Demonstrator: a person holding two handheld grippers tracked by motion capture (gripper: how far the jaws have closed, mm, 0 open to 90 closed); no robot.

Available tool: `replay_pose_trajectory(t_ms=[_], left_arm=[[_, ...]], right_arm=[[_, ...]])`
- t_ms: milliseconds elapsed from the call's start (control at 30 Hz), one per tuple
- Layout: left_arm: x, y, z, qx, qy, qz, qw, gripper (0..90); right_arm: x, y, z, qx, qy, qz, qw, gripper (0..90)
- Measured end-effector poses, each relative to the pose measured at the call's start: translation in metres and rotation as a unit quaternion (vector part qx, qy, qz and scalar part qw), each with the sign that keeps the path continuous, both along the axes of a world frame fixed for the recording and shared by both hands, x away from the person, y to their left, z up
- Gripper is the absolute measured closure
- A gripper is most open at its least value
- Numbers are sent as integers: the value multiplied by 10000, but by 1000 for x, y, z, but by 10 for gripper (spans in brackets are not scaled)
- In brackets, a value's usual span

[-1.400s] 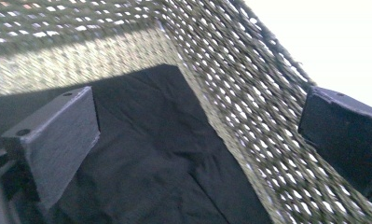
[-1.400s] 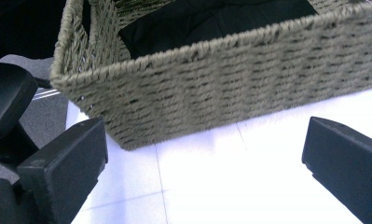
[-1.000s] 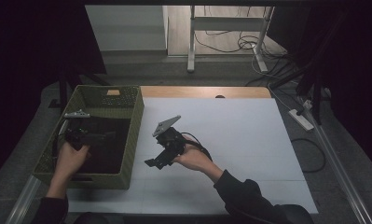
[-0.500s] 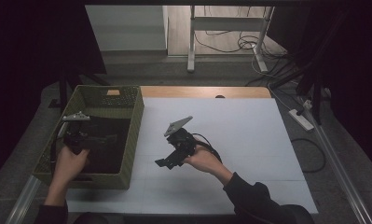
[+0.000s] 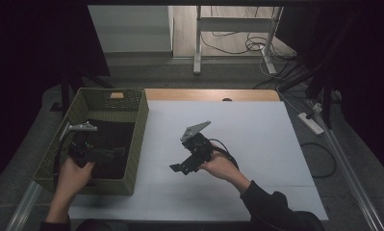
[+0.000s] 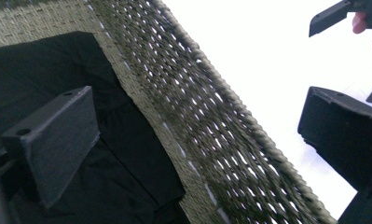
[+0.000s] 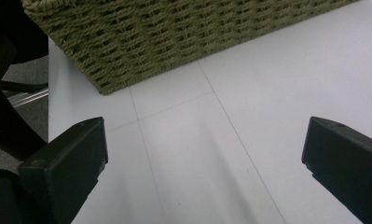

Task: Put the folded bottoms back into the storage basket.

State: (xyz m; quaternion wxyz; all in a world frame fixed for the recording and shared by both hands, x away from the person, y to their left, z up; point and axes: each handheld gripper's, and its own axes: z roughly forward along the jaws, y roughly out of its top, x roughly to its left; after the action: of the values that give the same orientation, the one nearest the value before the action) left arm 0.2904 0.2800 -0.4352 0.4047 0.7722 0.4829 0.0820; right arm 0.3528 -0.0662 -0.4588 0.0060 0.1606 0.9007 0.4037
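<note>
While the left gripper point(image 5: 113, 153) hangs over the near right part of the woven green basket point(image 5: 140, 126), its jaws stand spread and grip nothing; in the left gripper view one jaw sits above the black cloth point(image 6: 58, 74) inside the basket and the other sits out past the basket's right wall point(image 6: 207, 121), so the wall runs between them. Whether either jaw touches the weave cannot be told. Black cloth point(image 5: 115, 144) covers the basket floor, folded or bunched, and lies against the right wall. A small tan label point(image 5: 116, 95) shows on the inner far wall of the basket. The basket stands at the left edge of the white table top point(image 5: 257, 134), with its near corner close to the table's front edge. The right gripper point(image 5: 180, 168) is held above the white surface just right of the basket, well apart from the left gripper, pointing toward the basket's near corner. Its jaws are spread wide and empty; the right gripper view shows bare white table between them and the basket's outer corner point(image 7: 104, 84) ahead. The person's left hand point(image 5: 74, 175) grips the left tool from the near side, and the right hand point(image 5: 223, 166) grips the right tool, dark sleeve trailing to the lower edge
</note>
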Motion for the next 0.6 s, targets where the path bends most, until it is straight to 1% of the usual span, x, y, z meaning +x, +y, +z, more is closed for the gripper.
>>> replay_pose_trajectory(t_ms=[100,200,333,433,533,567,600], left_arm=[[-4,-3,0,-24,-31,-43,10000,0],[-10,-7,0,-3,-71,-93,9999,0],[-14,-12,-4,11,-129,-120,9998,0],[-18,-15,-8,20,-145,-146,9998,0],[-22,-17,-11,81,-239,-143,9996,0],[-24,-18,-11,108,-274,-134,9995,0],[-26,-18,-11,97,-307,-127,9994,0]], right_arm=[[-1,-5,0,-13,49,-10,10000,12],[0,-10,0,35,109,0,9999,12],[-1,-16,0,69,72,-36,9999,11],[-3,-21,0,51,-14,-95,9999,11],[-5,-24,0,32,-3,-138,9999,11],[-5,-26,0,59,0,-149,9999,11],[-6,-27,0,61,3,-162,9999,11]])
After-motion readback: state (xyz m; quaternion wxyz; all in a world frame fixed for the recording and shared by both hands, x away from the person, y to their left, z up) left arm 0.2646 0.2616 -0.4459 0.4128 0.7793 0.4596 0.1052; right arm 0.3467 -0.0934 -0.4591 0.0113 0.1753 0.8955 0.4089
